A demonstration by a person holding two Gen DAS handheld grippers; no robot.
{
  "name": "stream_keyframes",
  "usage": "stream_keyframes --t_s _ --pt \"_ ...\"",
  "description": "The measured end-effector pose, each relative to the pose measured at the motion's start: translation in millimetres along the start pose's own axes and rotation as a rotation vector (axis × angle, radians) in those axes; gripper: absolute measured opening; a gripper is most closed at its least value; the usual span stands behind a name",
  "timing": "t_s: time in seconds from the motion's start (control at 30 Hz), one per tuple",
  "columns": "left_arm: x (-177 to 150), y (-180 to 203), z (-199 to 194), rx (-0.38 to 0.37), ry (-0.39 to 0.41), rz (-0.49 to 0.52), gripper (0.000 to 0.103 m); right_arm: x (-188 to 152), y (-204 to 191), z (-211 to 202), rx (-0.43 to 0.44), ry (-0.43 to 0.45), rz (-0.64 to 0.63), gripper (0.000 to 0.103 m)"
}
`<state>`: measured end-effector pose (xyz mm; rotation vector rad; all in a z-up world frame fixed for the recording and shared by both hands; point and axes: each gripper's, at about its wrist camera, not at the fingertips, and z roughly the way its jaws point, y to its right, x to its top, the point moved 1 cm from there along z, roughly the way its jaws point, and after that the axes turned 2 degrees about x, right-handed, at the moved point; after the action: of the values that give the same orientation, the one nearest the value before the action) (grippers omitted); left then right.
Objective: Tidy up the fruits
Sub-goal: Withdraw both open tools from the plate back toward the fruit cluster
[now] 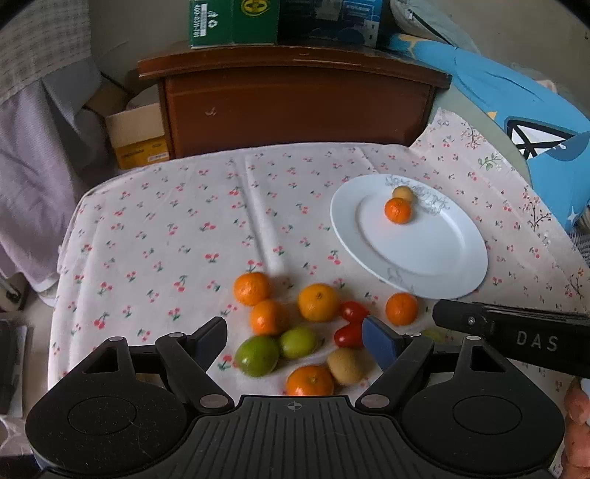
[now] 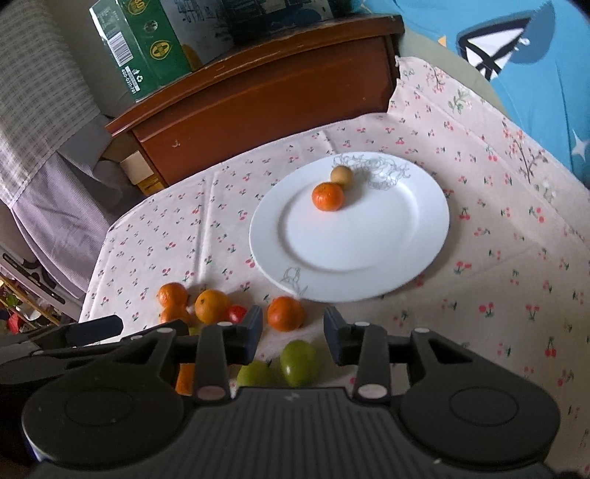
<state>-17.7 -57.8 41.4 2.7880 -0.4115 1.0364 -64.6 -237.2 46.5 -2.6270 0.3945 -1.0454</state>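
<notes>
A white plate (image 1: pixel 424 250) (image 2: pixel 350 235) lies on the cherry-print cloth and holds a tangerine (image 1: pixel 397 210) (image 2: pixel 328 196) touching a small tan fruit (image 1: pixel 402 192) (image 2: pixel 342 176). In front of the plate lies a loose pile: several tangerines (image 1: pixel 318 302), two red tomatoes (image 1: pixel 354 311), two green fruits (image 1: pixel 257 355) and a kiwi (image 1: pixel 345 366). My left gripper (image 1: pixel 295 331) hovers open over this pile, holding nothing. My right gripper (image 2: pixel 294 320) is open with a narrow gap. It hangs above a tangerine (image 2: pixel 285 313) and a green fruit (image 2: pixel 298 363), touching neither.
A brown wooden cabinet (image 1: pixel 295 103) stands behind the table with a green carton (image 1: pixel 232 22) on top. A blue cushion (image 1: pixel 534 121) lies at the right. A cardboard box (image 1: pixel 138 136) sits on the floor at the left. The cloth's left edge drops off near the pile.
</notes>
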Motion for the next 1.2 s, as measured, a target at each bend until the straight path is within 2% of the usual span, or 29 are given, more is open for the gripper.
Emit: stream_keyframes --t_s 0.23,0.53,0.8,0.93,1.2 --pt "-12.1 -14.2 -13.0 0.035 0.015 -0.018 0.083 -18.2 -2.7 -9.9 -0.01 0.001 0.015 0.038" --pt "-23.1 -52.6 -24.5 0.084 0.022 -0.138 0.083 -44.2 -0.9 -23.6 0.006 -0.014 0.064 0.039" --pt "-32.2 -87.7 -25.7 0.164 0.027 -0.237 0.083 -74.4 -12.1 -21.4 0.038 -0.077 0.06 0.04" --pt "-37.7 -107.3 -22.9 0.196 0.025 -0.283 0.083 -75.8 -19.4 -18.3 0.04 -0.063 0.026 0.04" --pt "-54.3 -116.3 -17.7 0.209 0.009 -0.261 0.082 -77.4 -26.1 -9.0 0.049 -0.076 0.024 0.04"
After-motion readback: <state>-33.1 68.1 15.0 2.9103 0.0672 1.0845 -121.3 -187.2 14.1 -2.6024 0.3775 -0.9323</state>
